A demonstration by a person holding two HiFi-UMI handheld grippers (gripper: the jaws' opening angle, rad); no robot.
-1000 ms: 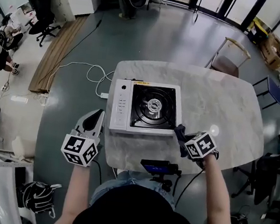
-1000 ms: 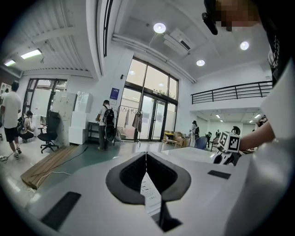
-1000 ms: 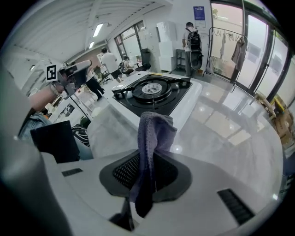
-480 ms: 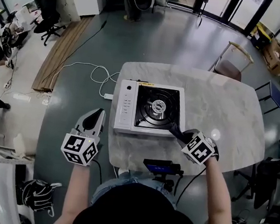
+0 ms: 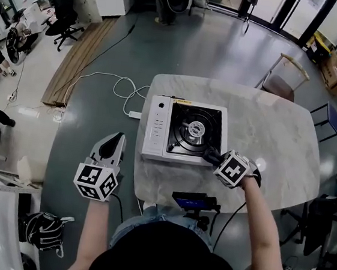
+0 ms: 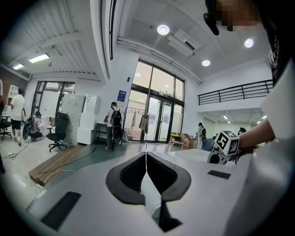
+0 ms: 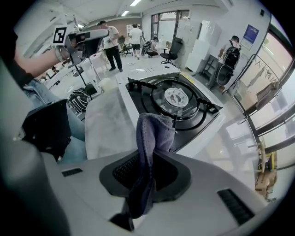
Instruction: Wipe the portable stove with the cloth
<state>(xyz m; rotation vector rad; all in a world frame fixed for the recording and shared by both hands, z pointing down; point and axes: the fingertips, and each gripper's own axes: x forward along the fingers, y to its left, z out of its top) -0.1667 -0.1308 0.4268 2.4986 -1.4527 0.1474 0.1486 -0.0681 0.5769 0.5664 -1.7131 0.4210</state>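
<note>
An open office-like hall: swivel chairs, tall glass doors, a mezzanine railing, grey polished floor.

Grey-blue soft cloth: matt, fuzzy nap, no sheen at all. Behind it, black ribbed pads, rubbery and dull, set in the right tongs, whose shell is smooth matt grey plastic. Same plastic on the left tongs. Now the square white portable stove: glossy painted metal casing, a shiny black enamelled pan at its 3 o'clock, and a bright bare-metal burner in the middle. Pale marble-look tabletop, polished and catching glare. Grey floor at 9 o'clock, smooth, faintly glossy.
</note>
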